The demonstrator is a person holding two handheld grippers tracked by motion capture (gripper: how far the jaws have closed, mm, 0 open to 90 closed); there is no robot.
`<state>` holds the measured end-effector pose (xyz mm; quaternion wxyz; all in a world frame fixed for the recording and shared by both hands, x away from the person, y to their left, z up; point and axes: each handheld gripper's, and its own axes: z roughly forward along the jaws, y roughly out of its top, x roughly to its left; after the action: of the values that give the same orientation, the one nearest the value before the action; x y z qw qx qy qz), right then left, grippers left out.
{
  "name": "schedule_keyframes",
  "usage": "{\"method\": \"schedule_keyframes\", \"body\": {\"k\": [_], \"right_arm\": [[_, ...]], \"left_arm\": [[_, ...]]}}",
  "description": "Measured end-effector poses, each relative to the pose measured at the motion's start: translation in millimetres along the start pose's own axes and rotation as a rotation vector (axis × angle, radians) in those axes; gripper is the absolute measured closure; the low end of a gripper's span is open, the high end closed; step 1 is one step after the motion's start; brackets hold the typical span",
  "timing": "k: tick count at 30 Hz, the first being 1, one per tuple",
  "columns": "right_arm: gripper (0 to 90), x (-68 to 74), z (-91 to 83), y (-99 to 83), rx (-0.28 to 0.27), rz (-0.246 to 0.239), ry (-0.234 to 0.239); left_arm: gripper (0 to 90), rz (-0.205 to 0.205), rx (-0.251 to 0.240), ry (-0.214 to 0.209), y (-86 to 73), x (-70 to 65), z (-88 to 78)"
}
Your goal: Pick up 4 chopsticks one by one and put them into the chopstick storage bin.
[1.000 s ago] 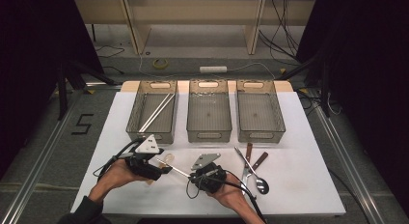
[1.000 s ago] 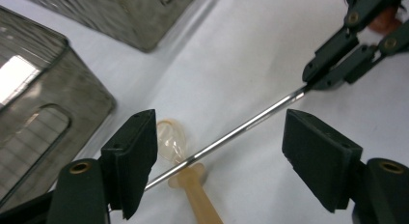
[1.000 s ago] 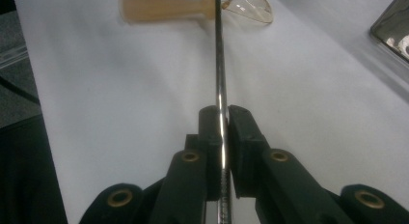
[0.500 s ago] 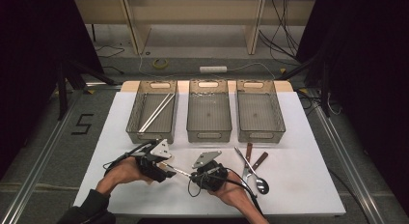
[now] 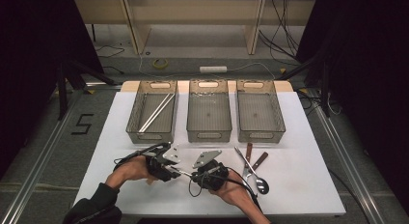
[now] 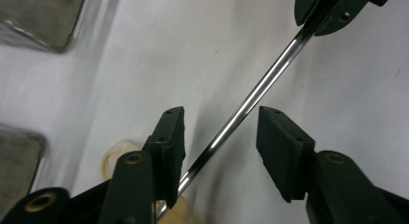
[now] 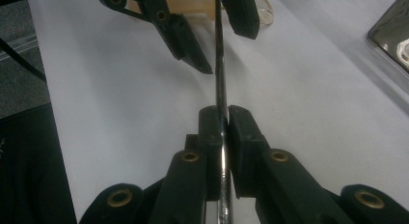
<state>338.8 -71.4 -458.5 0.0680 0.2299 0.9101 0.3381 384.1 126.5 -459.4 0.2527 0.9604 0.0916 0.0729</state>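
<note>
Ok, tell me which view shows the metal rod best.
The left gripper view: the metal rod runs bare between the open left claw, whose jaws have just been closing. The right gripper view shows it clamped in the right claw. The high view shows a thin sliver.

Three bins (image 5: 208,113) side by side at the table's (image 5: 308,185) far half; chopsticks (image 5: 156,112) in the left bin. Near edge: left gripper (image 5: 179,172) and right gripper (image 5: 194,176) facing, a metal rod (image 6: 251,99) between them; spoon (image 5: 252,173) to the right.
</note>
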Motion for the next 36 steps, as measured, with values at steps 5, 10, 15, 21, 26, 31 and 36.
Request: {"method": "schedule_keyframes", "body": {"k": [5,10,15,21,26,31,36], "right_arm": [[85.0,0.6,-0.8,0.7,-0.002,-0.012,0.004],[85.0,0.1,-2.6,1.4,-0.008,-0.012,0.006],[84.5,-3.4,-6.4,2.0,-0.02,-0.016,0.007],[78.2,-16.1,-19.8,1.5,-0.073,0.009,0.005],[64.6,-24.4,-30.1,1.6,-0.12,0.079,-0.019],[48.3,-25.7,-39.7,4.2,-0.207,0.117,-0.035],[40.8,-25.4,-53.8,5.9,-0.276,0.133,-0.064]], "left_arm": [[59.4,0.053,0.015,-0.01,3.4,-0.9,4.2],[68.8,0.11,0.023,-0.014,5.8,-2.6,4.0],[73.7,0.186,0.03,0.013,11.2,-6.0,-3.0],[82.6,0.268,0.005,0.021,15.8,-12.5,-12.4],[84.6,0.264,0.011,0.032,16.7,-12.6,-17.1],[84.6,0.218,0.04,0.064,13.3,-7.0,-23.2],[84.6,0.167,0.05,0.077,8.4,-3.9,-24.1]]}}
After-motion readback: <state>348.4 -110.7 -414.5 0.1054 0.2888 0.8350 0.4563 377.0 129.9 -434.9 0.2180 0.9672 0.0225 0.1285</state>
